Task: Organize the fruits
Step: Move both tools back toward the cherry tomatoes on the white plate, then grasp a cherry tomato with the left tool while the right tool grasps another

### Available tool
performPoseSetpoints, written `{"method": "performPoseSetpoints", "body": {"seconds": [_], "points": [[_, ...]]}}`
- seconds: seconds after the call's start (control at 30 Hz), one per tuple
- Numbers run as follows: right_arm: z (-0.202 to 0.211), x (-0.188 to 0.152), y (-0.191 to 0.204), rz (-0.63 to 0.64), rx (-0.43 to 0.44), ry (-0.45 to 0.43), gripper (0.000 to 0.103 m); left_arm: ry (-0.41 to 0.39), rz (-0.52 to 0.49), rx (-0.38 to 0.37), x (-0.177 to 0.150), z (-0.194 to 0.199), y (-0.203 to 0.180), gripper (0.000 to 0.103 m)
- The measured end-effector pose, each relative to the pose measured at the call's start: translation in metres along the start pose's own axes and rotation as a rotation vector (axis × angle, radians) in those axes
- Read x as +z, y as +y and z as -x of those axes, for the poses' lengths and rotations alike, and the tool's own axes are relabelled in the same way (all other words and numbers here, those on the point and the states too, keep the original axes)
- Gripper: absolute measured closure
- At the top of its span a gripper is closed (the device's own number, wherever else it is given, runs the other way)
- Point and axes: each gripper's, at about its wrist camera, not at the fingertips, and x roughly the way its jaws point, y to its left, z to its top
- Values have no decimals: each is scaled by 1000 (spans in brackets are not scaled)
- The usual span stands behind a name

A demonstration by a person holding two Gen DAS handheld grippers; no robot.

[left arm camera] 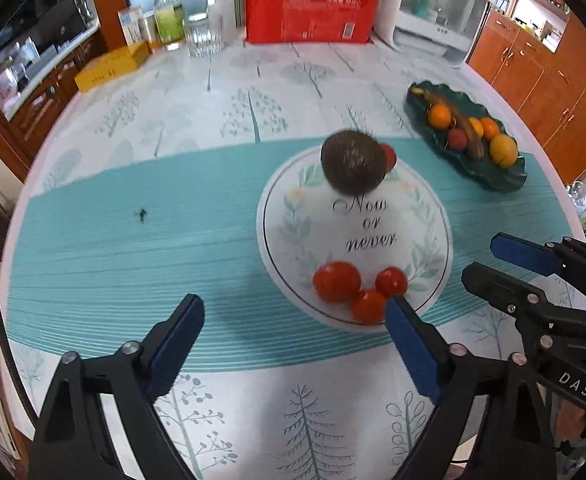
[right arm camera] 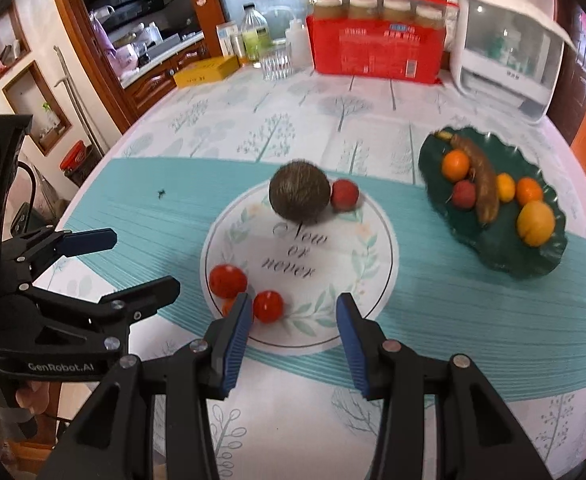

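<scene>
A white plate printed "Now or never" holds a brown hairy coconut, a small red fruit behind it, and three red tomatoes at its near rim. A dark green leaf tray to the right holds oranges, a brown banana, a lychee and a yellow fruit. My left gripper is open and empty, just left of the plate's near edge. My right gripper is open and empty over the plate's near rim.
The round table has a teal-striped tree-print cloth. At the back stand a red box of jars, a white appliance, bottles, a glass and a yellow box. Wooden cabinets surround the table.
</scene>
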Motion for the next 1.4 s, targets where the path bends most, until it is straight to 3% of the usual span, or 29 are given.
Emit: {"method": "performPoseSetpoints", "body": {"seconds": [0.23,0.4,0.57,1.07,1.4], "points": [[-31,-8,-4,-5,59,60,60,54,40,-94,-2,-27,11,46],[-46,-11,7,97,68,64,72,58,16,-117,0,-34,10,53],[-59,-12,14,170,58,82,73,63,-2,-124,3,-36,8,53],[-78,-8,17,195,192,109,77,89,8,-170,7,-46,10,53],[-71,-8,6,158,170,80,79,116,-15,-211,12,-61,-4,54]]}}
